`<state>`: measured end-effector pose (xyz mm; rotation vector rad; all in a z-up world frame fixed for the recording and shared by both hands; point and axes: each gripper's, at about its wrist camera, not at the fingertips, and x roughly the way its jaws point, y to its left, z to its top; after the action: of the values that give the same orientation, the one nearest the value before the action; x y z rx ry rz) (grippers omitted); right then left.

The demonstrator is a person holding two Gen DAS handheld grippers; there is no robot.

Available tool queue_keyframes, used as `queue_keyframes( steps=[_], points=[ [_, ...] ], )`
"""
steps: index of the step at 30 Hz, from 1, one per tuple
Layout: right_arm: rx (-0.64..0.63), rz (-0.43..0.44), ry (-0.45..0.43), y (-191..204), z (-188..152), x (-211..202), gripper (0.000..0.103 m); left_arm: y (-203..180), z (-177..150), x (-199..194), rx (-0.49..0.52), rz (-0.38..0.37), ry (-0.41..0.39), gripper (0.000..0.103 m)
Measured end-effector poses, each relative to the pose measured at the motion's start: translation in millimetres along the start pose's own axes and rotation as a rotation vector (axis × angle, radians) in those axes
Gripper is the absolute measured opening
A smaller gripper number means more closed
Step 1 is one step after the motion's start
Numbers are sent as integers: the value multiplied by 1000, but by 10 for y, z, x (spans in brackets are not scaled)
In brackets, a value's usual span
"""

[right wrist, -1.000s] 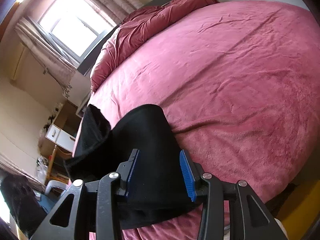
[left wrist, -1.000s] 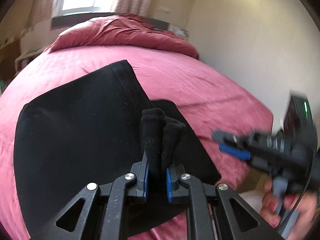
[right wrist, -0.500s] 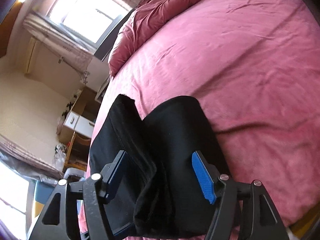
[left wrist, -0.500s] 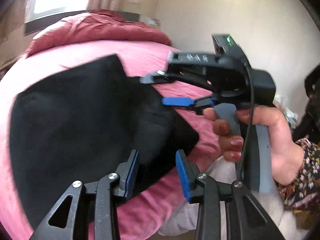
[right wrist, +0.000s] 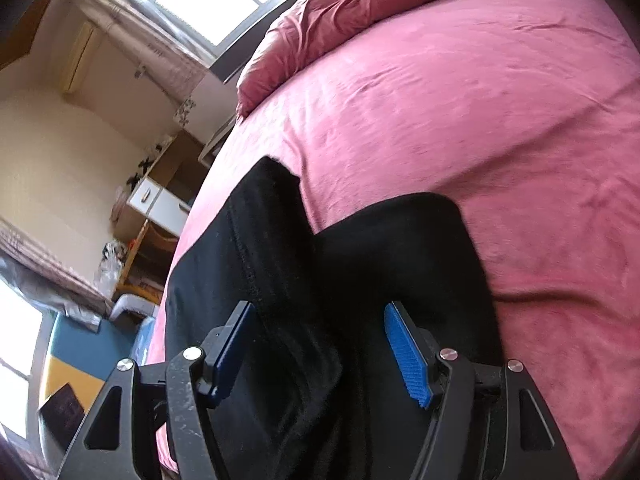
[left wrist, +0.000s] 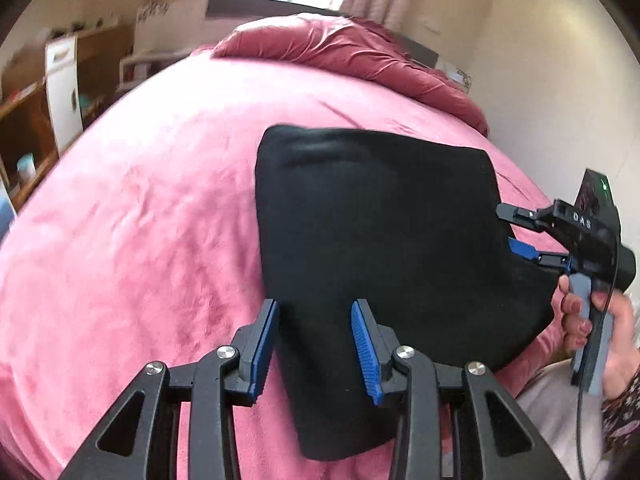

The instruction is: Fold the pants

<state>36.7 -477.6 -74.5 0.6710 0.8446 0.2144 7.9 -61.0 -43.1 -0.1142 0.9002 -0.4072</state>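
**Item: black pants, partly folded, on bed**

Location: black pants (left wrist: 376, 232) lie as a flat folded panel on the pink bed (left wrist: 132, 216), toward its near right edge. The right wrist view shows one layer lapped over another, a stitched seam running along the upper layer.

Left gripper (left wrist: 316, 344): fingers parted about halfway, nothing between the pads; the near left part of the cloth lies below them.

Right gripper (right wrist: 320, 348): fingers parted wide, empty, hovering over the overlap at the panel's right edge.

Handling note: judged mid-fold, between grasps. For a neat next fold, each gripper should likely pinch every layer at a corner of one edge, lift evenly, and carry it across without dragging the lower layer.
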Motion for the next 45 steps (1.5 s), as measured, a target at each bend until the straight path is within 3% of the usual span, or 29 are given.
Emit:
queue_keyframes(
  steps=[5,7,10,13,20,25,29,32,36,40,42,45],
  points=[
    [-97,50,56,207,-112,206,65,-13,-40,42,20,14,2,39],
    [-151,-11,59,289,-179,265,43,5,-50,37,12,7,0,39],
    [-118,-12,51,297,-191,255,33,-9,-46,21,9,0,-5,39],
    [-98,-9,30,345,-179,171,29,-24,-33,-13,29,5,-15,39],
    [-160,-14,-50,562,-67,-233,27,-187,61,-39,51,-45,-35,38],
    [-214,-111,-73,531,-12,-387,27,-406,48,15,129,-42,-33,38],
    [-116,-147,-58,195,-33,-287,28,-532,29,100,180,-9,-21,38],
    [-58,-167,-33,-69,-126,-104,36,-572,-37,220,222,46,5,39],
    [24,-140,-78,-207,-153,-188,37,-561,-86,215,250,55,10,39],
    [86,-295,-203,-181,-90,-551,43,-511,29,39,184,3,-11,39],
    [45,-239,-267,-58,-32,-740,42,-519,160,-41,168,-10,-53,39],
    [-61,-166,-274,226,66,-772,42,-617,455,-6,161,-17,-78,39]
  ],
)
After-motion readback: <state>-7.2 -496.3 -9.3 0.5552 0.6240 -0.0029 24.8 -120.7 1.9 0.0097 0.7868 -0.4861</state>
